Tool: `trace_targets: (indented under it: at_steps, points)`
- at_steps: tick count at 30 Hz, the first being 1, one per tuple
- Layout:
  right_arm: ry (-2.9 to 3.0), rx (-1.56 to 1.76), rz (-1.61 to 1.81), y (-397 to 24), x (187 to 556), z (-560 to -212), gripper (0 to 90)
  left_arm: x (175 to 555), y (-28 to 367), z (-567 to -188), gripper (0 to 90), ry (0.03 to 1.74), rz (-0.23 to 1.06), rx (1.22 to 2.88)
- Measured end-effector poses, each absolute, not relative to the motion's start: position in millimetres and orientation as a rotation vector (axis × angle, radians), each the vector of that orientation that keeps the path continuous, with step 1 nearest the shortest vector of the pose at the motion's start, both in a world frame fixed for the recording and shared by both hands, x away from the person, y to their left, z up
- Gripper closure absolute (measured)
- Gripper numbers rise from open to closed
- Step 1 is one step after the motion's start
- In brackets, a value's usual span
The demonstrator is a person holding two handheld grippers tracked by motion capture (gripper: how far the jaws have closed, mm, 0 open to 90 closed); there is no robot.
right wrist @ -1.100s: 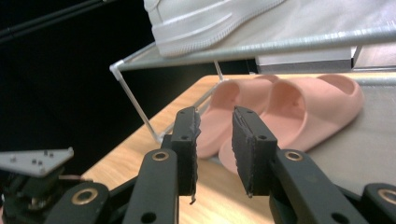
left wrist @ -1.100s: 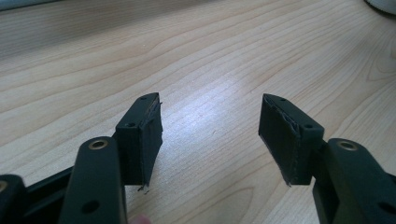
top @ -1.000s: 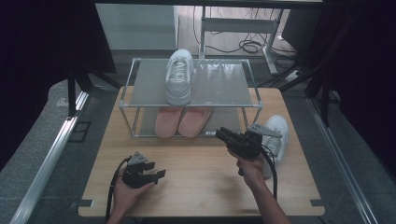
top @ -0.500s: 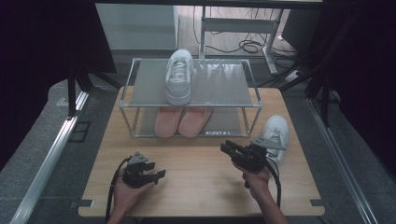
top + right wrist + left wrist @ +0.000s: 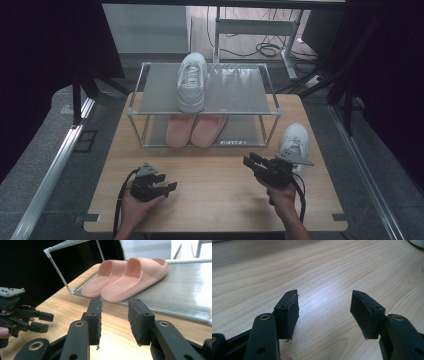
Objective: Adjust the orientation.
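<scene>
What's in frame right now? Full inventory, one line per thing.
Table: 1, light wood, centre of the high view.
Shoe rack: 1, metal frame with two grey shelves, far half of the table.
White sneaker on rack: 1, white, top shelf, left of middle.
Slippers: 2, pink, side by side on the bottom shelf.
White sneaker on table: 1, white, on the table right of the rack, just beyond the right gripper.
Left gripper: 1, black, near left, jaws open, nothing between them.
Right gripper: 1, black, near right, jaws just opened further, nothing between them.

left hand-held gripper: black, grey three-cornered plate | right hand-held gripper: black, trailing cable
</scene>
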State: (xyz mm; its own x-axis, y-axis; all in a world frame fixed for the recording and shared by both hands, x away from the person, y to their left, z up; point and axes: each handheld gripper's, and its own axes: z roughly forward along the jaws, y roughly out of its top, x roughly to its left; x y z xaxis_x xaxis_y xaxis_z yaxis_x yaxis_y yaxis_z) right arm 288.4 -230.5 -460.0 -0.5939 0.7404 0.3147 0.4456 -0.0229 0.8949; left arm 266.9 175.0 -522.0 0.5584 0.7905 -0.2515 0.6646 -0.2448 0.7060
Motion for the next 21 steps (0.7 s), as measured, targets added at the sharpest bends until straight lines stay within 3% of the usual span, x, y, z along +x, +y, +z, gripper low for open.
trace_targets:
  at_steps: [11,21]
  points:
    - [1.986,1.286,1.553,-251.1,274.1,-463.2,62.4,267.2,177.6,-521.7,40.2,1.16,0.2,1.983]
    - [1.972,1.321,1.477,-268.0,268.6,-470.3,71.1,266.9,178.4,-521.8,40.3,1.173,0.198,1.98]
